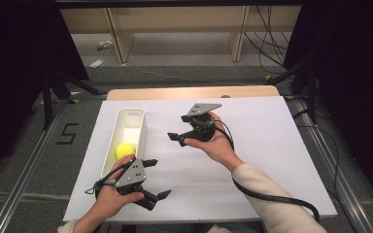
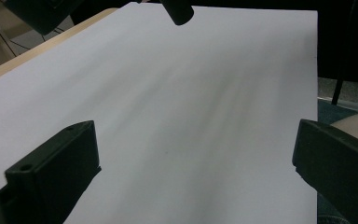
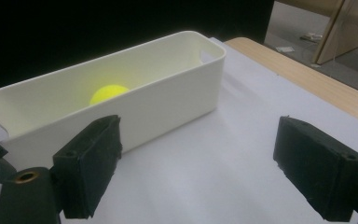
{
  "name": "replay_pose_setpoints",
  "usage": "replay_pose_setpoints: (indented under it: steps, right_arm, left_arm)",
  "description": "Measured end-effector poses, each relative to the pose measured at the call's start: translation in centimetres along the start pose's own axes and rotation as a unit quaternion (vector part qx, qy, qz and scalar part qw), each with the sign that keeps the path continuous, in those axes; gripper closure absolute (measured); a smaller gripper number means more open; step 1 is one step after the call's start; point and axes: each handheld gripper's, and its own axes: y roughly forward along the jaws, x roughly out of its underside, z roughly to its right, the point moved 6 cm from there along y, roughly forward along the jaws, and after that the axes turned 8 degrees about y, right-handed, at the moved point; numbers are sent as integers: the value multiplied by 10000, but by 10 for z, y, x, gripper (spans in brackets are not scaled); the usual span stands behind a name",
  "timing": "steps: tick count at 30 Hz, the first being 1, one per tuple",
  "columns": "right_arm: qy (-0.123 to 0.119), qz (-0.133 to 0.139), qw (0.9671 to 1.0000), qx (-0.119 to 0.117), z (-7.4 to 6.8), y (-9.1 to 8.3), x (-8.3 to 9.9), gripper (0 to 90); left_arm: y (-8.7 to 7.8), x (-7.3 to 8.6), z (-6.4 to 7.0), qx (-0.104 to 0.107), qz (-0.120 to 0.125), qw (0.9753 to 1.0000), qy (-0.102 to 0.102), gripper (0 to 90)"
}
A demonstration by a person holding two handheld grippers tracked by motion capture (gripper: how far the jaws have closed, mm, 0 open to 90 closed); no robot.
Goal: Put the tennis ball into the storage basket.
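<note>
Yellow ball [image 1: 125, 150] sitting in white bin [image 1: 139, 127], centre-left of high view. Looks light, smooth, likely to roll; best pinched across its middle. Left hand-held gripper [image 1: 154, 179] and right hand-held gripper [image 1: 178, 138] both spread wide, empty, over white surface [image 1: 272, 145].

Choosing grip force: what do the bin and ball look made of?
Bin: likely moulded plastic, white, smooth, rounded corners, thin glowing walls. Ball: yellow, matte; foam, felt or rubber, unclear from here.
</note>
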Motion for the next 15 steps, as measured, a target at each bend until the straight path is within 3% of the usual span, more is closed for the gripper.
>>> replay_pose_setpoints:
  steps: [15]
  right_arm:
    - [73, 74, 9999, 114, 10, -22, 6, 157]
  left_arm:
    - [0, 0, 0, -10, -5, 10000, 1, 0]
